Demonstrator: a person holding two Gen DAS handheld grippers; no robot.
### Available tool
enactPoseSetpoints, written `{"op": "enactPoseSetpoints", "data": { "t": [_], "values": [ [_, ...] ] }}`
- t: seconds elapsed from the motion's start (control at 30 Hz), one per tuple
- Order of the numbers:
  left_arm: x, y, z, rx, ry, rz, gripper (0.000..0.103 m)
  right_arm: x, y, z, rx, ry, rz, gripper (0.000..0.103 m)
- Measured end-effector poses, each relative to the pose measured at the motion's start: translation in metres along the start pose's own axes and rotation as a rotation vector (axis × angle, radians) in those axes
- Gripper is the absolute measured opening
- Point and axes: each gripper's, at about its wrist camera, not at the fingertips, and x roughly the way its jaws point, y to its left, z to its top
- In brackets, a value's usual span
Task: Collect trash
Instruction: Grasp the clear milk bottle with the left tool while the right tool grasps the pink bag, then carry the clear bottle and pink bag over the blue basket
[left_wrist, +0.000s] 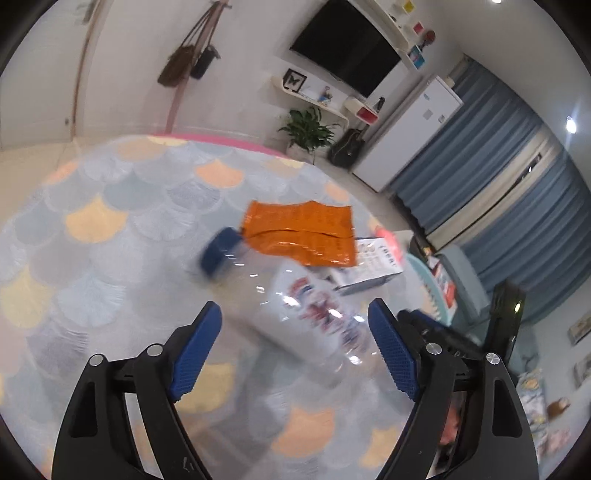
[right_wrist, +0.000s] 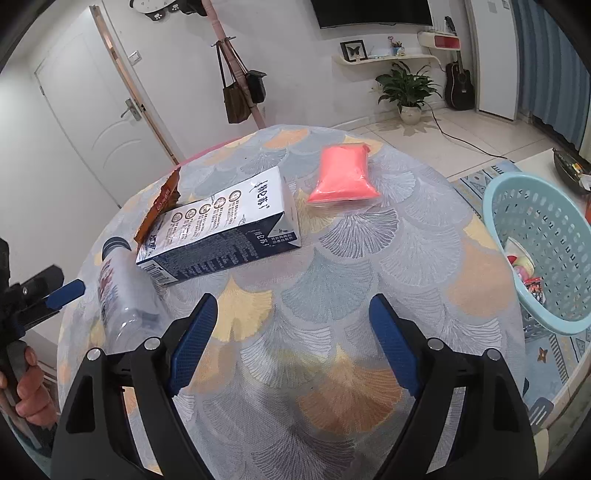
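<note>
Lying by bottle (right_wrist: 122, 295): carton (right_wrist: 221, 232), orange wrapper (left_wrist: 299, 232), pink pkt (right_wrist: 343, 177)

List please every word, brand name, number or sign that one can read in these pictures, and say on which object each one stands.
"特仑苏": large brand characters on the top face of the milk carton, repeated smaller on its end flap.
Small print, round icons and barcode on the carton: too small to read.
Orange wrapper: printing too blurred to read.
Clear plastic bottle: red and blue label, blurred, unreadable.
Pink packet: no text visible.
</note>
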Motion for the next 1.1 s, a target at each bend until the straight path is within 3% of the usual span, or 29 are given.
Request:
{"op": "enactPoseSetpoints", "data": {
  "t": [0.17,0.23,0.37,0.47,0.63,0.8,0.83,0.93,1.1],
  "values": [
    [0.026,-0.003,0.003,-0.104,0.025,0.036,0.080,-0.003,-0.003,-0.001,0.011,-0.020,0.007,0.080],
    [0.034,-0.008,0.005,-0.137,-0.002,0.104,0.080,-0.004,-0.004,0.000,0.017,-0.024,0.009,0.080],
    [0.053,-0.026,0.005,-0.105,0.013,0.212,0.080,-0.007,-0.006,0.000,0.037,-0.045,-0.012,0.080],
    [0.061,-0.041,-0.001,-0.014,0.024,0.298,0.079,-0.010,-0.008,0.002,0.036,-0.053,-0.020,0.080],
    [0.048,-0.045,-0.009,0.065,0.030,0.304,0.076,-0.010,-0.008,0.028,-0.016,-0.070,-0.099,0.080],
    [0.032,-0.043,-0.020,0.105,0.031,0.269,0.072,-0.001,-0.020,0.070,-0.003,-0.098,-0.115,0.079],
    [0.031,-0.043,-0.022,0.112,0.031,0.263,0.071,0.005,-0.021,0.077,-0.017,-0.099,-0.152,0.073],
    [0.030,-0.042,-0.024,0.115,0.035,0.237,0.069,0.031,-0.026,0.089,-0.018,-0.043,-0.176,0.061],
    [0.029,-0.041,-0.028,0.119,0.034,0.187,0.066,0.058,-0.027,0.091,-0.006,0.011,-0.157,0.061]
  ]
}}
